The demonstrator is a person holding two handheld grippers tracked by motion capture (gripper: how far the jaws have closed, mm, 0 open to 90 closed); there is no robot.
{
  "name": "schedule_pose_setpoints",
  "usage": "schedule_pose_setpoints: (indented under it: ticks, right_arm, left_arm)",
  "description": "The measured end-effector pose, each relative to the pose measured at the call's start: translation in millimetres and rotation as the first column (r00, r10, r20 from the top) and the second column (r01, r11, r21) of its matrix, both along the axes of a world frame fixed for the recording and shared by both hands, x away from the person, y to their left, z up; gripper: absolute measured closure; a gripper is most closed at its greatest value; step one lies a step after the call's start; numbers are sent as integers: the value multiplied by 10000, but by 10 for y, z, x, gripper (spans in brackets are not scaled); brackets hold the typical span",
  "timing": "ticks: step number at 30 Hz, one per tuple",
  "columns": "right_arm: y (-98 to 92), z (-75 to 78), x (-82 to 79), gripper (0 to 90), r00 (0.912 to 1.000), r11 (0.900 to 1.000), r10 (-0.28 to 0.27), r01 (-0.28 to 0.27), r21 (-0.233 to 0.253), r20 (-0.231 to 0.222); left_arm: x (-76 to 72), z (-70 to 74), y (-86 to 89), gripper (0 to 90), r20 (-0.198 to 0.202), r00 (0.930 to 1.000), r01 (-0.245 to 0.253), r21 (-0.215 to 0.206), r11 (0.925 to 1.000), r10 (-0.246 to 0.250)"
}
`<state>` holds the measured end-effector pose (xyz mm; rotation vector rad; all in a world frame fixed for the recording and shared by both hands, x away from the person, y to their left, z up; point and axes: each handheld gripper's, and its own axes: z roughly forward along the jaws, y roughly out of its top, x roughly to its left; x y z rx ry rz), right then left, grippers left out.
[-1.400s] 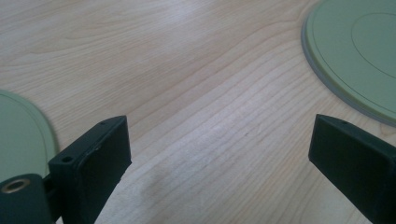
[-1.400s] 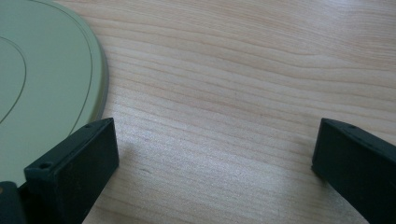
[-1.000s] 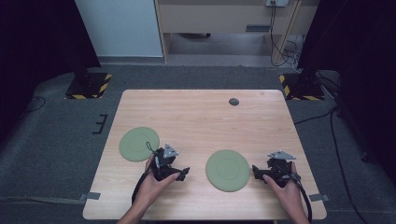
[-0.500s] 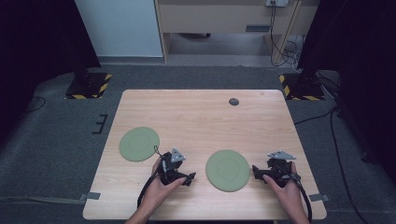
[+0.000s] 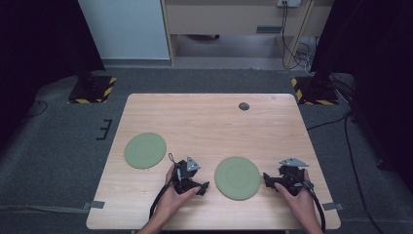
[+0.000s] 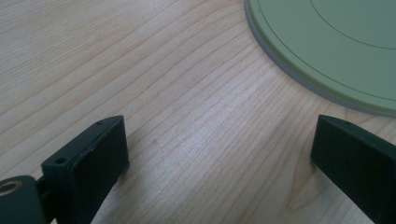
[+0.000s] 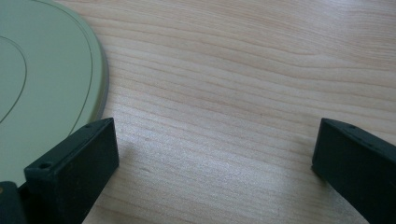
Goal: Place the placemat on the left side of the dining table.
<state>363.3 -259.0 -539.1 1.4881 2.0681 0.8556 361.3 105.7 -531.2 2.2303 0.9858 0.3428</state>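
Two flat green round plates lie on the wooden table (image 5: 209, 122). One plate (image 5: 145, 150) is at the left. The other plate (image 5: 237, 177) lies near the front, between my two grippers. My left gripper (image 5: 203, 187) rests on the table just left of that plate, open, with bare wood between its jaws; the plate's rim (image 6: 327, 51) shows at the upper right of the left gripper view. My right gripper (image 5: 267, 178) sits just right of the plate, open and holding nothing; the plate's edge (image 7: 46, 84) runs beside its left jaw.
A small dark round disc (image 5: 244, 106) lies near the table's far edge. Grey carpet surrounds the table, with stand bases marked in yellow and black (image 5: 90, 90) at the back left and back right (image 5: 316, 92).
My left gripper has moved right and toward the front, away from the left plate and close to the middle plate. The right gripper has stayed where it was.
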Motion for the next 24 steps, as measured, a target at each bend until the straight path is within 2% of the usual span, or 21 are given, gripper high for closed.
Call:
schedule_pose_setpoints:
  ticks: [10,24]
  right_arm:
    - [0,0,0,8,10000,10000,0,0,0,0]
    - [-5,1,-13,8,10000,10000,-40,40,30,-21]
  left_arm:
    - [36,-52,12,21,472,9988,-128,-222,9997,138]
    - [33,-55,-10,2,487,9985,-256,-132,9996,262]
